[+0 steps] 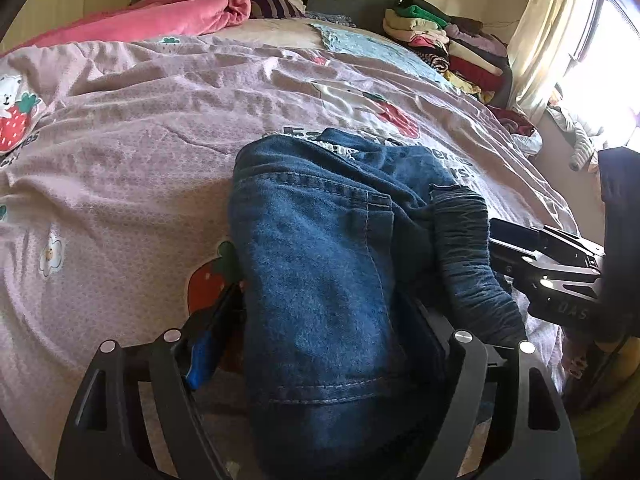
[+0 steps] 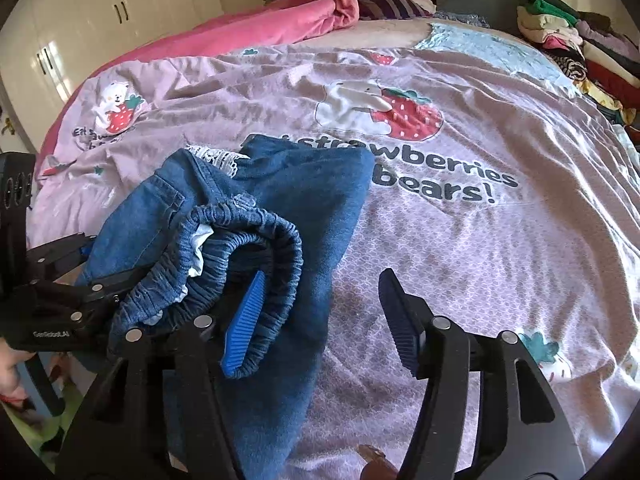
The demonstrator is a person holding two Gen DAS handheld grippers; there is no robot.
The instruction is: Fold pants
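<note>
Blue denim pants (image 1: 320, 248) with an elastic waistband (image 2: 240, 240) lie bunched on the pink strawberry bedspread (image 1: 120, 152). In the left wrist view the denim fills the space between my left gripper's fingers (image 1: 320, 320), so whether they pinch it cannot be told. My right gripper (image 2: 320, 320) is open: its left blue pad (image 2: 244, 320) rests on the waistband, and its right pad (image 2: 396, 320) hangs over the bedspread (image 2: 480, 260). The right gripper also shows in the left wrist view (image 1: 520, 248), and the left gripper in the right wrist view (image 2: 80, 280), at the pants' left side.
A pink blanket (image 2: 280, 28) lies at the head of the bed. A stack of folded clothes (image 1: 452, 44) sits at the far right edge of the bed. White wardrobe doors (image 2: 120, 12) stand to the left, a bright curtained window (image 1: 580, 60) to the right.
</note>
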